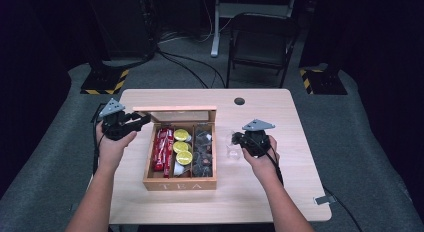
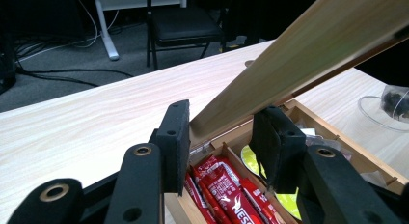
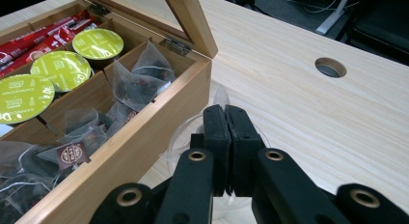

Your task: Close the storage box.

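A wooden tea box (image 1: 180, 184) sits mid-table with its glass-paned lid (image 1: 175, 112) raised. My left gripper (image 1: 142, 119) is shut on the lid's left edge; in the left gripper view the lid frame (image 2: 299, 55) runs between the pads of my left gripper (image 2: 222, 137). The box holds red sachets (image 2: 226, 190), green-topped capsules (image 3: 62, 69) and pyramid tea bags (image 3: 130, 84). Right of the box stands a clear cup (image 1: 231, 151). My right gripper (image 1: 237, 139) is on it, and the pads of my right gripper (image 3: 225, 122) are pressed together on the cup's thin wall (image 3: 181, 137).
The light wooden table (image 1: 270, 192) has a cable hole (image 1: 239, 101) at the back right and a metal clip (image 1: 325, 199) on its front right edge. A folding chair (image 1: 260, 42) stands behind it. Bare tabletop lies right of the cup.
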